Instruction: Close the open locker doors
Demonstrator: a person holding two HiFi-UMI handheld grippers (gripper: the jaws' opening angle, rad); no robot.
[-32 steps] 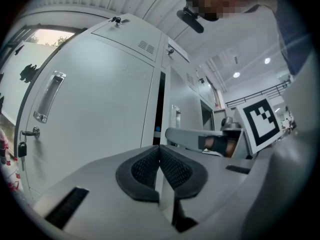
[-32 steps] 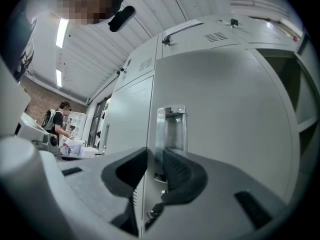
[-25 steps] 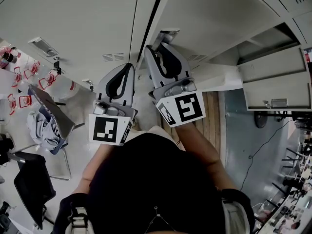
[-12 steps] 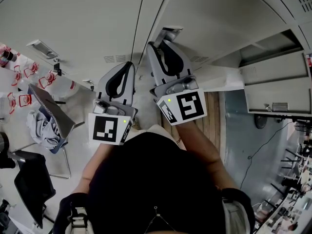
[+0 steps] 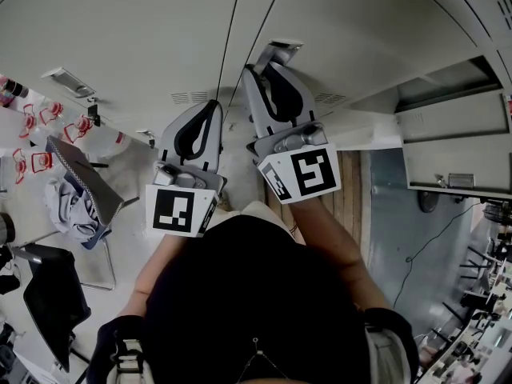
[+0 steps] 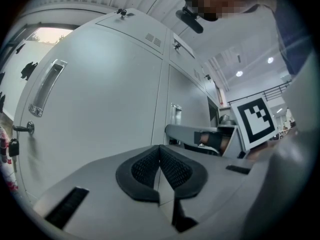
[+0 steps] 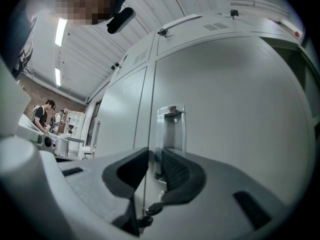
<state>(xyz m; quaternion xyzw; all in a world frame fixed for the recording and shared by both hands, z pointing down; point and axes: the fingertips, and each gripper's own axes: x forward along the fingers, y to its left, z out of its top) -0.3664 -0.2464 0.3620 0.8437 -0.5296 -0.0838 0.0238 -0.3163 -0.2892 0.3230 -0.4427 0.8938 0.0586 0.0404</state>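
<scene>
Grey locker doors fill the top of the head view. The door in front of me [image 5: 360, 30] lies flush, with only a thin seam beside it. Its metal handle [image 5: 276, 53] [image 7: 170, 129] sits just beyond my right gripper [image 5: 254, 70] [image 7: 154, 151]. That gripper's jaws are closing with a narrow gap left; they grip nothing, and the seam and the handle's lower end show through the gap. My left gripper [image 5: 212, 104] [image 6: 160, 148] is shut and empty, held close before the neighbouring closed door [image 6: 100, 94]. Far right, a locker door [image 5: 456, 162] still stands open.
A key hangs in the lock [image 6: 22, 129] under the left door's handle [image 6: 47, 86]. A chair with clothes [image 5: 76, 198] and a black chair [image 5: 56, 294] stand at the left. A wooden floor strip [image 5: 348, 190] runs along the right. People stand far off [image 7: 45, 114].
The dark gap beside the door in front of me has narrowed to a thin seam. My right gripper has moved forward with the door, and its jaws have narrowed. The left gripper has barely moved.
</scene>
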